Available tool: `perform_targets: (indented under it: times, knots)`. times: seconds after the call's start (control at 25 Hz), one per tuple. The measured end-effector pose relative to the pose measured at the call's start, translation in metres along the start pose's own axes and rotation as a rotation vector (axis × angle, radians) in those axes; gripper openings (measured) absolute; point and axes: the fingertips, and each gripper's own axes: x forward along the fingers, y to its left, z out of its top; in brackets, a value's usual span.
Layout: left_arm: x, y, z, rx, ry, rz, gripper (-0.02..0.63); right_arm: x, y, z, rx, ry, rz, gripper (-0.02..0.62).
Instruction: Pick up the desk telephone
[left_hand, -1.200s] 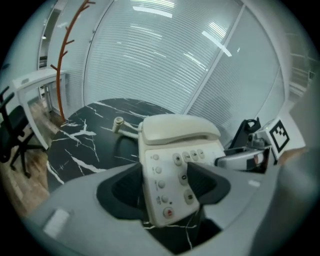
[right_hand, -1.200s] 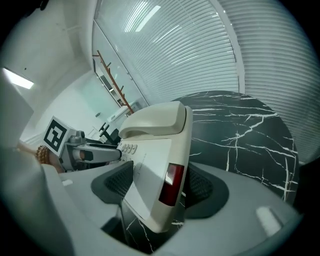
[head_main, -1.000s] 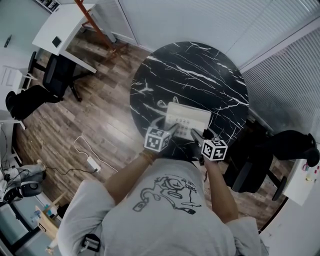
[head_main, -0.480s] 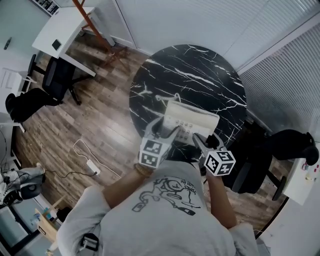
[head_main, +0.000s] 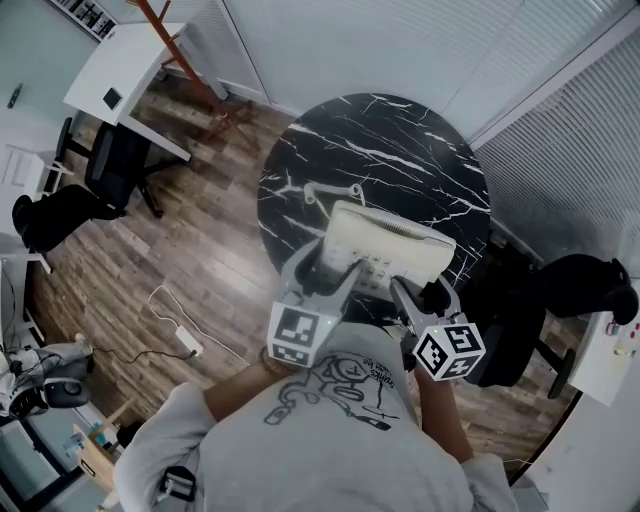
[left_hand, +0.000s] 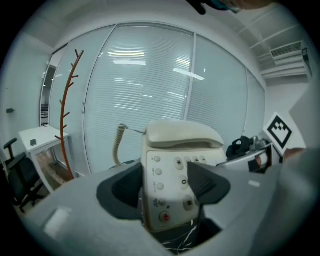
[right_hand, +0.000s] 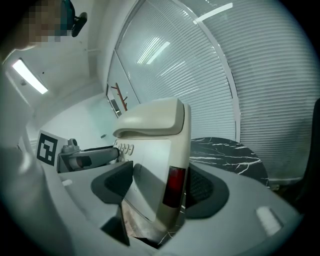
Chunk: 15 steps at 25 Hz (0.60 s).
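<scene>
The cream desk telephone (head_main: 385, 245), handset on its cradle, hangs in the air above the round black marble table (head_main: 400, 140). My left gripper (head_main: 325, 268) is shut on its near left part, and in the left gripper view the pads clamp the keypad end (left_hand: 170, 185). My right gripper (head_main: 415, 292) is shut on its near right edge, where the pads squeeze the phone's side (right_hand: 172, 165) by a dark red panel. The coiled cord (head_main: 330, 190) trails from the phone down to the tabletop.
A white desk (head_main: 120, 60) and a red-brown coat stand (head_main: 185, 45) stand at the far left. Black office chairs sit at the left (head_main: 105, 160) and right (head_main: 560, 290). A power strip with cable (head_main: 185, 340) lies on the wood floor. Window blinds line the far walls.
Both grippers have risen together with the telephone between them. The phone has left the tabletop and looks larger and closer in the head view.
</scene>
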Motion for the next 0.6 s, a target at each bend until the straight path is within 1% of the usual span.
perform_targets:
  times: [0.16, 0.36, 0.6]
  knots:
    - [-0.013, -0.004, 0.017, -0.003, -0.039, 0.006, 0.276, -0.011, 0.011, 0.017, -0.033, -0.026, 0.001, 0.321]
    - [-0.025, -0.006, 0.036, 0.011, -0.091, 0.013, 0.276, -0.021, 0.024, 0.034, -0.059, -0.065, -0.001, 0.322]
    - [-0.026, -0.005, 0.04, 0.012, -0.108, 0.012, 0.276, -0.022, 0.026, 0.039, -0.069, -0.076, -0.005, 0.322]
